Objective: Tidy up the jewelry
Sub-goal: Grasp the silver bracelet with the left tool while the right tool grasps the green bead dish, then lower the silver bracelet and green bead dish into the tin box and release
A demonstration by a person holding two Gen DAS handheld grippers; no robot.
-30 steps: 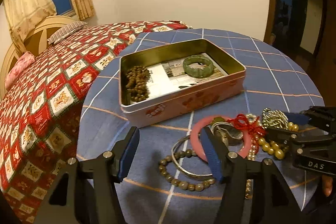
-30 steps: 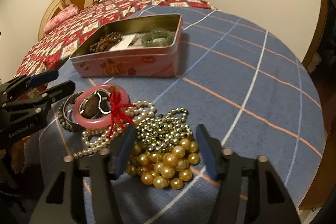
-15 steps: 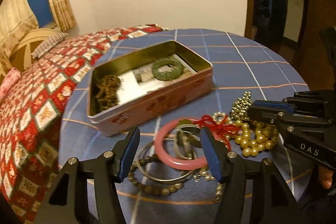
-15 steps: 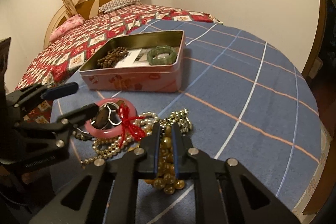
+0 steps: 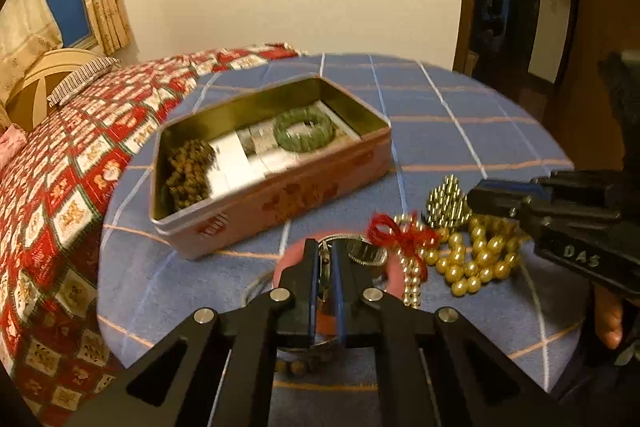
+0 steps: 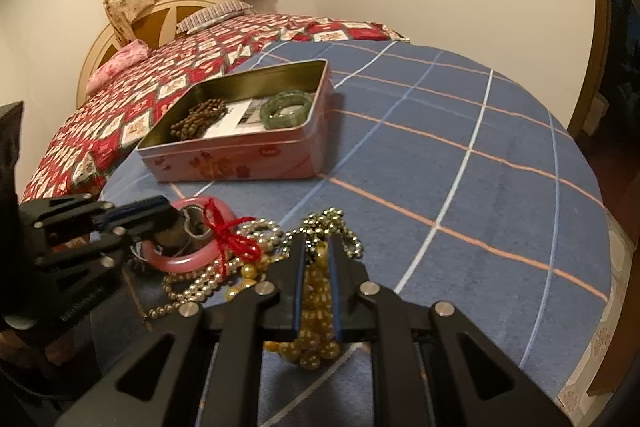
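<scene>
A pink tin box stands open on the blue checked tablecloth, holding a green bangle and brown beads. In front of it lies a jewelry heap. My left gripper is shut on the pink bangle, beside a silver watch and a red tassel. My right gripper is shut on the gold bead necklace, whose beads hang between its pads. A small-bead chain lies just beyond.
A pearl strand trails toward the near table edge, and a brown-bead bracelet lies under my left gripper. A bed with a red patterned quilt adjoins the table on the left. A dark doorway is behind on the right.
Both grippers went from open to shut: the right one first, on the gold beads, then the left one on the pink bangle. The left view has swung slightly toward the heap.
</scene>
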